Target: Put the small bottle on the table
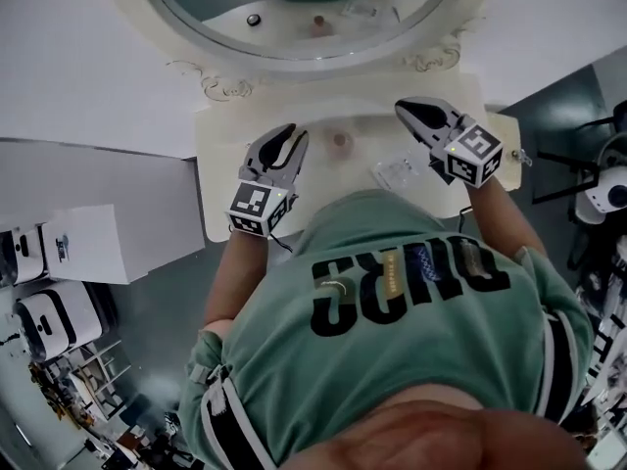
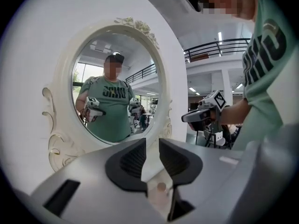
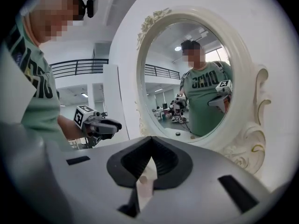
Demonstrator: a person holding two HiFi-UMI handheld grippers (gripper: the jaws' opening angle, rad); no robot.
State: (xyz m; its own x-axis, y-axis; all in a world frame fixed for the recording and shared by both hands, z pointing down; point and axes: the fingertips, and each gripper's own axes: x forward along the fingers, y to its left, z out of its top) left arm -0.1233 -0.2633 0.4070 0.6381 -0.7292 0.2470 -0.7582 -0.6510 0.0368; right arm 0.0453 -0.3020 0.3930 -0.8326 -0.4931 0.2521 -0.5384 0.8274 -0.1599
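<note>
The small pinkish bottle (image 1: 340, 141) stands upright on the cream dressing table (image 1: 227, 179), between my two grippers and touched by neither. My left gripper (image 1: 291, 135) hovers just left of it with its jaws parted and nothing between them. In the left gripper view the bottle (image 2: 161, 186) shows low in the gap of that gripper (image 2: 152, 143). My right gripper (image 1: 408, 109) is to the bottle's right, further back, with its tips together and holding nothing. The bottle (image 3: 144, 177) also appears below the closed tips of the right gripper (image 3: 150, 141).
An oval mirror (image 1: 304, 18) in an ornate cream frame rises at the back of the table. A clear plastic packet (image 1: 400, 172) lies on the table's right front. White boxes (image 1: 59, 262) and dark floor lie to the left, and stands (image 1: 607, 189) are on the right.
</note>
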